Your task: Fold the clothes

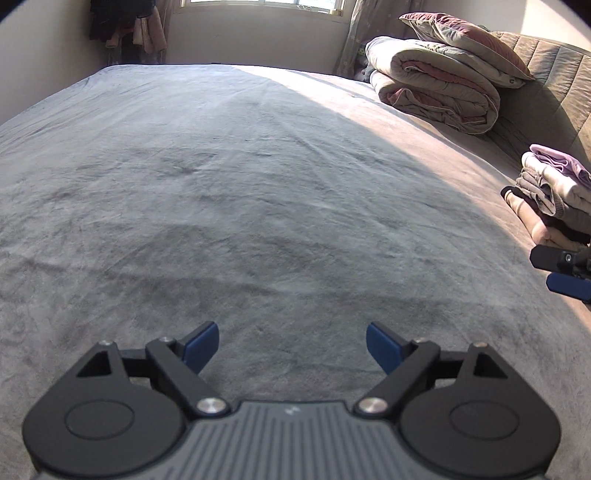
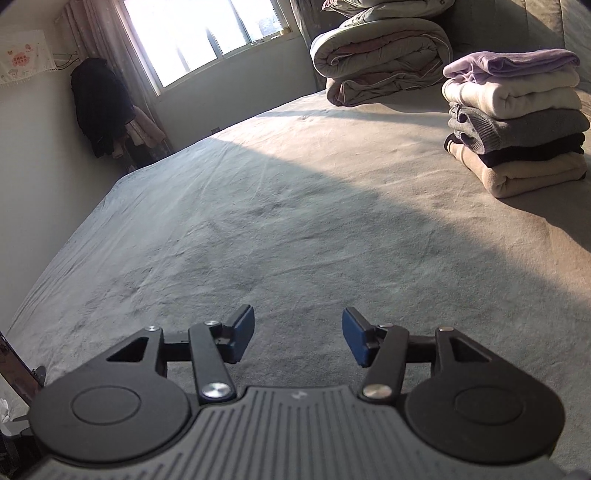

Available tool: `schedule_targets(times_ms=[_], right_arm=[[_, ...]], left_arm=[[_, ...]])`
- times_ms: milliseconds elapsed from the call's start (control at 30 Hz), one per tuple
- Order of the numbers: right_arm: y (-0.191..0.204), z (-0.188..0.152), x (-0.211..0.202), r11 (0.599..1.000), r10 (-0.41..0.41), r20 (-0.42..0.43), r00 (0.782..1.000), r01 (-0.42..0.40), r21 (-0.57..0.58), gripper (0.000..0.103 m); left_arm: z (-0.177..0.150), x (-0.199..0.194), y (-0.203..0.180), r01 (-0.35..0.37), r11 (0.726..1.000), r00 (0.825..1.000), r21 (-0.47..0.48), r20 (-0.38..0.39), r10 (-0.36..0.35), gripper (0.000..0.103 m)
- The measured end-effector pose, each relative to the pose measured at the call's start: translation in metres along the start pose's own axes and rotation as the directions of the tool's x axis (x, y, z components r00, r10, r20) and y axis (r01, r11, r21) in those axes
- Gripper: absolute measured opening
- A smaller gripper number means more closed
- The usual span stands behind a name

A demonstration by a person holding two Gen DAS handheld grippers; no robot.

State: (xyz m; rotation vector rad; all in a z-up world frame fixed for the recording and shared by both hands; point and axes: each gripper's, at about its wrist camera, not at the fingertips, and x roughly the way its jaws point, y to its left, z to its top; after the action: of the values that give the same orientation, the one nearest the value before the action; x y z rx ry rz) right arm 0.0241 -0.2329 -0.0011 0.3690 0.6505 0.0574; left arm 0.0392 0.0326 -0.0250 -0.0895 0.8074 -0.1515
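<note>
A stack of several folded clothes (image 2: 517, 122), lilac on top, then cream, grey, dark and beige, stands on the grey bedspread (image 2: 295, 221) at the right. The same stack (image 1: 554, 192) shows at the right edge of the left wrist view. My left gripper (image 1: 291, 347) hangs open over bare bedspread (image 1: 240, 184), nothing between its blue pads. My right gripper (image 2: 298, 336) is open too, narrower, over bare bedspread and well short of the stack. Its fingers (image 1: 565, 273) show at the right edge of the left wrist view, just below the stack.
A rolled quilt with a pillow on it (image 1: 439, 85) (image 2: 380, 62) lies at the head of the bed by the padded headboard (image 1: 554, 85). Clothes hang in the far corner (image 2: 99, 107) beside the window (image 2: 207, 33). The bed's left edge drops off (image 2: 74, 229).
</note>
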Motion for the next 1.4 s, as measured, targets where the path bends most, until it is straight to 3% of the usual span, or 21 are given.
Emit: schedule_targets(times_ms=[133, 367, 567, 733, 933, 1067, 1267, 1400], right_arm=[[0.007, -0.004, 0.003, 0.999, 0.004, -0.010, 1.000, -0.004, -0.036, 0.067], [0.017, -0.018, 0.011, 0.992, -0.037, -0.034, 0.999, 0.032, -0.121, 0.069], [0.020, -0.033, 0.002, 0.975, -0.148, 0.015, 0.989, 0.148, -0.168, 0.077], [0.004, -0.034, -0.021, 0.945, -0.283, 0.093, 0.955, 0.294, -0.145, 0.102], [-0.014, -0.024, -0.065, 0.904, -0.411, 0.096, 0.907, 0.419, -0.089, 0.103], [-0.027, -0.002, -0.102, 0.909, -0.413, 0.082, 0.907, 0.416, -0.026, 0.103], [-0.042, 0.034, -0.158, 0.882, -0.464, 0.165, 0.870, 0.471, -0.003, 0.103], [-0.051, 0.047, -0.188, 0.877, -0.472, 0.200, 0.859, 0.480, 0.008, 0.103]], left_arm=[[-0.001, 0.009, -0.004, -0.026, 1.000, 1.000, 0.004, 0.004, 0.026, 0.092], [-0.008, 0.015, -0.013, -0.068, 0.996, 0.998, 0.053, 0.015, 0.067, 0.097], [-0.010, 0.010, -0.028, -0.034, 0.996, 0.999, 0.080, 0.034, 0.032, 0.102], [-0.017, 0.004, -0.058, 0.033, 0.990, 0.999, 0.138, 0.020, -0.036, 0.102], [-0.030, -0.014, -0.102, 0.176, 0.959, 0.984, 0.224, -0.074, -0.163, 0.102], [-0.021, -0.041, -0.129, 0.230, 0.944, 0.972, 0.239, -0.101, -0.211, 0.102], [0.010, -0.095, -0.167, 0.201, 0.944, 0.979, 0.262, -0.039, -0.198, 0.102], [0.027, -0.128, -0.185, 0.186, 0.948, 0.981, 0.258, 0.011, -0.196, 0.102]])
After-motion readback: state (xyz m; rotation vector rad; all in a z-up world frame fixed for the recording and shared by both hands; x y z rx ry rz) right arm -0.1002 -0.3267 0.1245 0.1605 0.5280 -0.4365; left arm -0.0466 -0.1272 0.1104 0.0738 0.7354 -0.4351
